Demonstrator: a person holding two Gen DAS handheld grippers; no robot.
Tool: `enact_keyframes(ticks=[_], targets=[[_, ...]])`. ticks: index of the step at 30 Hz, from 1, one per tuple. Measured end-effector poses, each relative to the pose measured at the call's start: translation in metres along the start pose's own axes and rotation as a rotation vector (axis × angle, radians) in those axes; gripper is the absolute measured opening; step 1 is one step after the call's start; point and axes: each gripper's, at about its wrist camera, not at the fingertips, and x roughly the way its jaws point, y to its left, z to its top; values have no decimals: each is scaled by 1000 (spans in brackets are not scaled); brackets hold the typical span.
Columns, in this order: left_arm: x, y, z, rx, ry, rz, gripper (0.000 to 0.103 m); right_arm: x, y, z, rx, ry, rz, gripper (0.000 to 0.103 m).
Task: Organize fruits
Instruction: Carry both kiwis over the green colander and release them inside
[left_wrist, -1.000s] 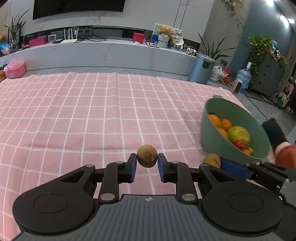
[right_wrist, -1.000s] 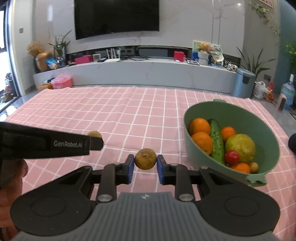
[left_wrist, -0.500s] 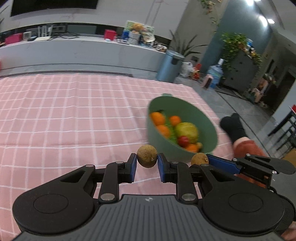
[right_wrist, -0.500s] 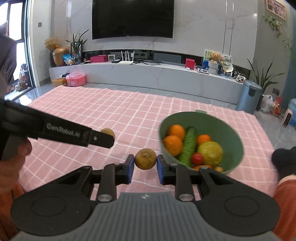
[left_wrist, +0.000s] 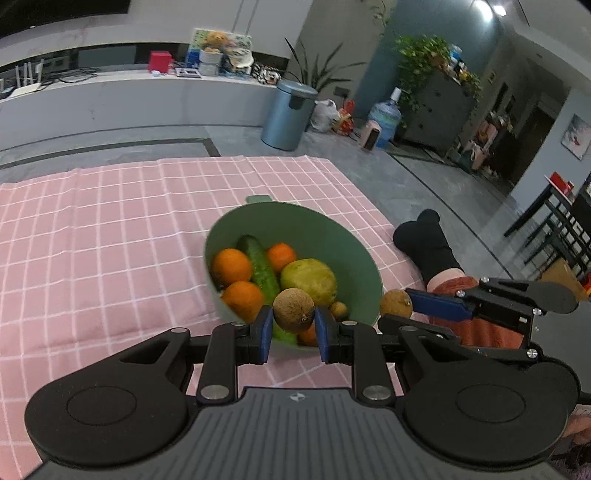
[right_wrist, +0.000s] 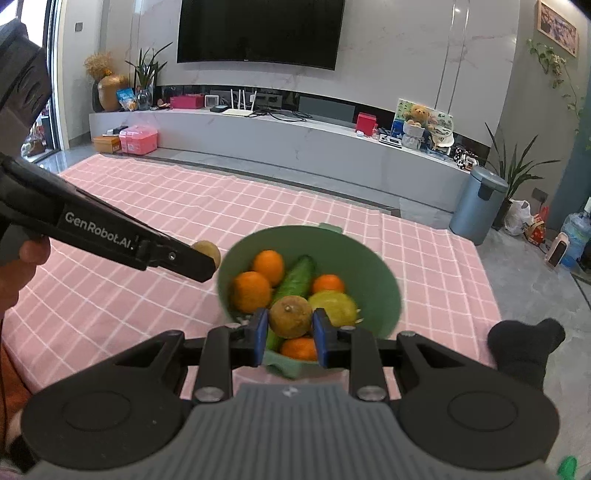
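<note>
Brown rough-skinned fruit (left_wrist: 293, 309), green bowl (left_wrist: 354, 254)

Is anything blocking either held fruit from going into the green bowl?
Nothing visible. The left gripper holds a brown fruit and the right gripper a yellowish fruit, both near the green bowl, whose open top is uncovered; oranges and a cucumber lie inside.
</note>
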Motion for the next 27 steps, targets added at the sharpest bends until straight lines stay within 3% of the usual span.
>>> enact_keyframes(ticks=[7,12,21,27], targets=[[37,3,15,37,65,-31,27,32,-28,6,18,38,22,22],[62,18,24,1,98,-81,27,59,-43,5,44,60,26,22],[99,15,34,74,146,-20,27,87,-57,3,74,67,37,22],[117,-4,26,271,181,58,27,94,-61,3,95,65,37,22]])
